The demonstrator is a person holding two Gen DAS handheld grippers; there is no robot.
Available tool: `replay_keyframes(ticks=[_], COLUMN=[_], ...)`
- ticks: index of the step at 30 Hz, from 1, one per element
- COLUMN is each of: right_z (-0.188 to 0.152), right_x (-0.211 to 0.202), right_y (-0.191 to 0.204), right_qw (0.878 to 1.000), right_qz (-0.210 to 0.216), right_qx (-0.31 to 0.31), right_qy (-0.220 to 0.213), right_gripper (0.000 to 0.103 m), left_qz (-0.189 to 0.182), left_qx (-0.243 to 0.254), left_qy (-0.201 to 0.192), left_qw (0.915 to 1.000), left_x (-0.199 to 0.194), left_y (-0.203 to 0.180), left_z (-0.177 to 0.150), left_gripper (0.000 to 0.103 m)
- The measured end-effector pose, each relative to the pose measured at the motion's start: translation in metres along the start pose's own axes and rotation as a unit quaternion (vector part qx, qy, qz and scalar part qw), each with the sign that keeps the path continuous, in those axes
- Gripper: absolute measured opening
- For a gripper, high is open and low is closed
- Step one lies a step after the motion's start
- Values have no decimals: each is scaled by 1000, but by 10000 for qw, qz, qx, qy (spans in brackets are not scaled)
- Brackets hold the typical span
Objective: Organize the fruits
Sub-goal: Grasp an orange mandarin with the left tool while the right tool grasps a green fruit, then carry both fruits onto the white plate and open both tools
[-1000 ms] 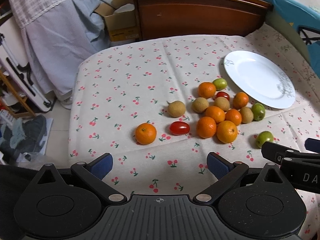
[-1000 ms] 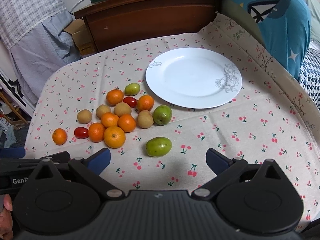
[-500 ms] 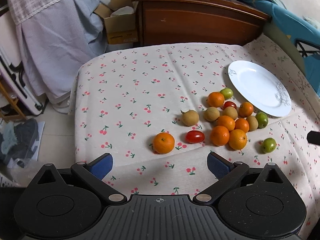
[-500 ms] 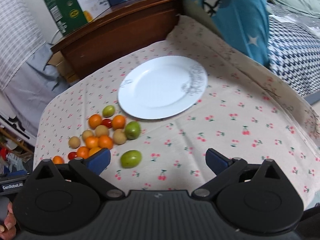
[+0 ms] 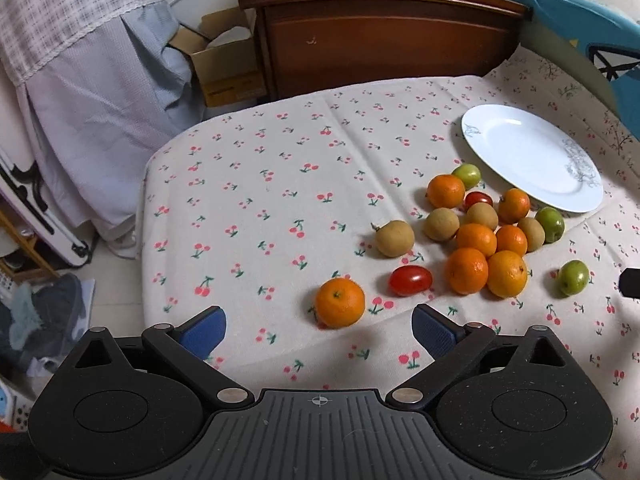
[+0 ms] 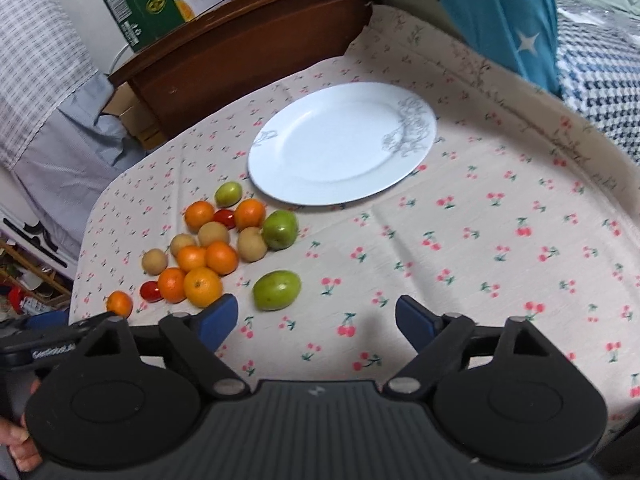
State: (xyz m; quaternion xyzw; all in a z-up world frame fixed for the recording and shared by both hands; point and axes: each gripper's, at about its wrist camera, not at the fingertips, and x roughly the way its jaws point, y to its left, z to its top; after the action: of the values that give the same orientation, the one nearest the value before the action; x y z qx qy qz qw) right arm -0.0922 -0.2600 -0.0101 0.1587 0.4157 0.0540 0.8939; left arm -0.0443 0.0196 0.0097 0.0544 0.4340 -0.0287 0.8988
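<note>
Fruits lie loose on a cherry-print tablecloth (image 5: 280, 184), most of them bunched just beside the near-left edge of a white plate (image 5: 528, 160). In the left wrist view, one orange (image 5: 340, 307) sits apart at the near end of the group, close in front of the left gripper (image 5: 319, 326), with a red tomato (image 5: 411, 280) just to its right. Behind the tomato a brown round fruit (image 5: 394, 238) stands a little off from the main cluster (image 5: 480, 236), where oranges, more brown fruits, a second small tomato and two green fruits touch or nearly touch one another. A separate green fruit (image 5: 573, 277) rests to the right of the cluster, away from the plate.

From the right wrist view that same green fruit (image 6: 276, 290) lies just ahead of the right gripper (image 6: 316, 322), nearer its left finger, with the plate (image 6: 280, 184) farther back and bare of fruit.

Both grippers hover over the cloth with their blue-padded fingers spread wide, gripping nothing.

Beyond the table stands a dark wooden headboard (image 5: 380, 36) with boxes on top, a cardboard box (image 5: 224, 64) beside it, and a blue cushion (image 6: 496, 12) to the right.
</note>
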Motion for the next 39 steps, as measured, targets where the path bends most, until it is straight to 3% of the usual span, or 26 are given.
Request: replay_keyframes(ticks=[6, 14, 18, 21, 24, 28, 39], right_z=[-4, -6, -8, -8, -9, -9, -5], right_x=[12, 29, 36, 42, 45, 46, 41], right_y=[11, 19, 22, 24, 25, 26, 28], right_qw=[9994, 9981, 9978, 9974, 9972, 9968, 9965], right_qz=[106, 147, 175, 172, 160, 161, 306], right_qx=[-317, -583, -630, -698, -719, -753, -725], right_qy=[-123, -153, -134, -100, -143, -202, -288], right_gripper=[70, 50, 44, 36, 34, 34, 33], left_qz=[-64, -259, -314, -316, -366, -448, -580], left_qx=[-16, -89, -93, -109, -105, -101, -203], left_qy=[-64, -17, -6, -43, -76, -162, -429], left_qw=[10000, 9996, 9995, 9994, 9992, 9988, 9972], left_x=[10, 25, 29, 29, 29, 28, 11], left_y=[2, 1, 0, 0, -1, -2, -4], left_z=[0, 0, -1, -1, 0, 0, 2], left_gripper=[86, 60, 55, 45, 43, 28, 28])
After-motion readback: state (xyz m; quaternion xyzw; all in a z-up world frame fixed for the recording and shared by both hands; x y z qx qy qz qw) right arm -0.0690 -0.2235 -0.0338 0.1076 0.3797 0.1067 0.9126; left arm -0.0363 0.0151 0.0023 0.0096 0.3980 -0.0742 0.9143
